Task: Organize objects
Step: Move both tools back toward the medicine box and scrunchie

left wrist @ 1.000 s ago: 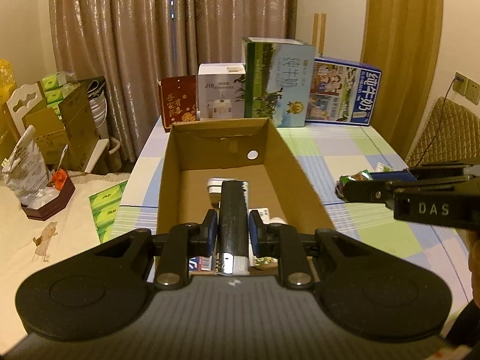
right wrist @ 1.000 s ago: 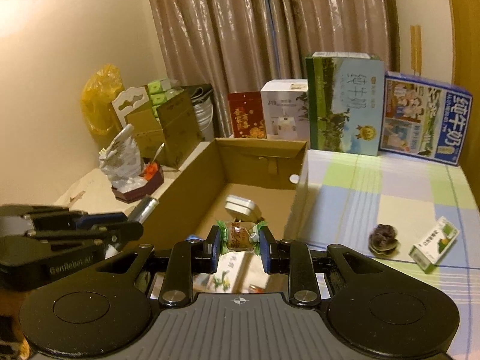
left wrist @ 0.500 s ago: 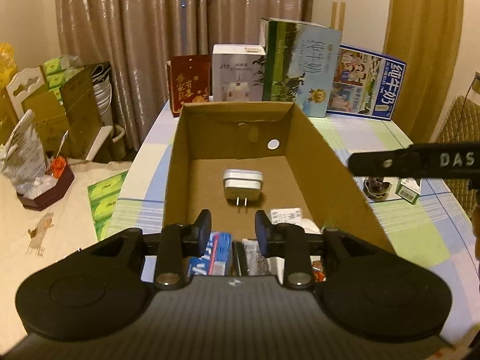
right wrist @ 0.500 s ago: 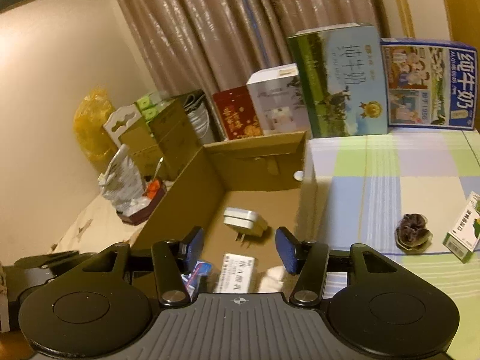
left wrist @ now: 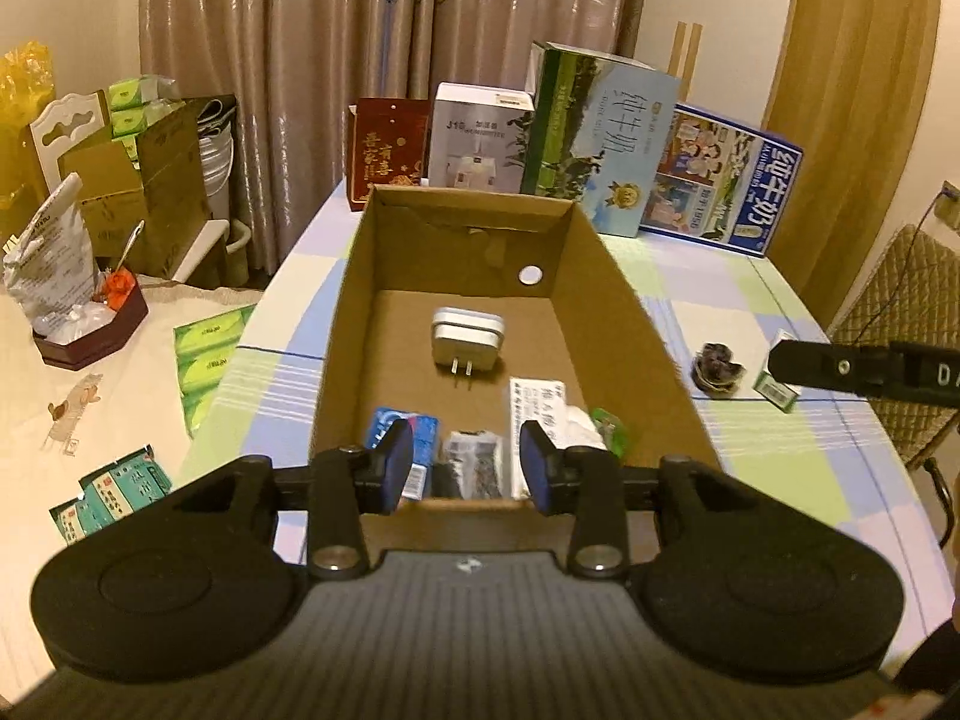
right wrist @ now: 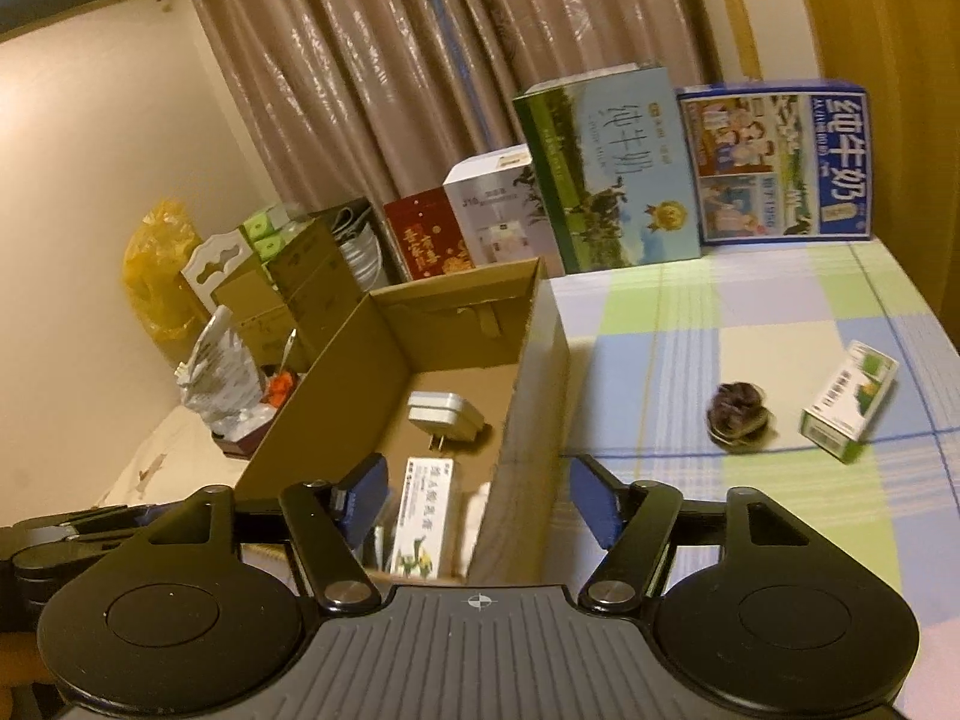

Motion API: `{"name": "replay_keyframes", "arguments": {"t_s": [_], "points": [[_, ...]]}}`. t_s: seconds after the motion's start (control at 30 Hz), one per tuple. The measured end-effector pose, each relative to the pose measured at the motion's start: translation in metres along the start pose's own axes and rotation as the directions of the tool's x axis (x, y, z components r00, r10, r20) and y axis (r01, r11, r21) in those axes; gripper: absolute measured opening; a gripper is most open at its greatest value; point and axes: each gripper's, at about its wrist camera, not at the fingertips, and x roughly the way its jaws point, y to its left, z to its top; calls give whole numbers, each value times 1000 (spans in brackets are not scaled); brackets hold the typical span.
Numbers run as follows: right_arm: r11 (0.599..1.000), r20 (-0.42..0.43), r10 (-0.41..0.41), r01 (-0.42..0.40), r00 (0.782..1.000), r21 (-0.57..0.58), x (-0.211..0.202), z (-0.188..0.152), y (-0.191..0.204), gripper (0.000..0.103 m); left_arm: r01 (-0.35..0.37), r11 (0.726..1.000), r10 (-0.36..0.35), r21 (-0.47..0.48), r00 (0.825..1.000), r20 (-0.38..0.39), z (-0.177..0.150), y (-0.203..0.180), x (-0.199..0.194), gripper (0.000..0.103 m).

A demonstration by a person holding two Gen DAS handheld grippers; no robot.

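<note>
An open cardboard box (left wrist: 636,324) stands on the checked tablecloth. In it lie a white plug adapter (left wrist: 465,343), a blue pack (left wrist: 399,432), a dark tube (left wrist: 474,462), a white printed box (left wrist: 537,405) and a green-wrapped candy (left wrist: 609,429). My left gripper (left wrist: 468,465) hovers over the box's near end. Its jaws are opening, with nothing pressed between the pads and the tube lying below. My right gripper (right wrist: 480,498) straddles the box's right wall (right wrist: 528,396), jaws opening and empty. Right of the box sit a dark crinkled item (right wrist: 735,414) and a small green-white carton (right wrist: 849,399).
Tall milk cartons (left wrist: 594,138), a white box (left wrist: 480,144) and a red box (left wrist: 390,150) line the table's far edge. A low side table at the left carries a foil bag (left wrist: 48,270) and green packs (left wrist: 207,360). A woven chair (left wrist: 912,300) stands at the right.
The left gripper let go of the dark tube, which now lies in the box. The right gripper released the green-wrapped candy, opened wide and shifted right over the box wall.
</note>
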Motion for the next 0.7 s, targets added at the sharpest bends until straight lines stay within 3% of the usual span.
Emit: {"name": "replay_keyframes", "arguments": {"t_s": [0.13,0.3,0.43,0.6,0.7], "points": [[1000,-4,-13,13,1000,-9,-20,-6,1,74,11,1000,-11,-3,1000,3,-4,-8,-16,40],[999,10,-43,43,999,-15,-47,-13,-5,81,23,1000,-23,-14,1000,3,-7,-19,-31,58],[997,25,-71,70,997,14,-68,-18,-18,89,33,999,-33,3,999,8,-7,-33,-39,65],[990,47,-134,132,990,45,-97,-22,-44,95,64,998,-65,18,997,32,-6,-54,-46,86],[981,60,-183,177,981,84,-113,-24,-64,97,98,995,-99,23,994,45,-4,-70,-46,93]]}}
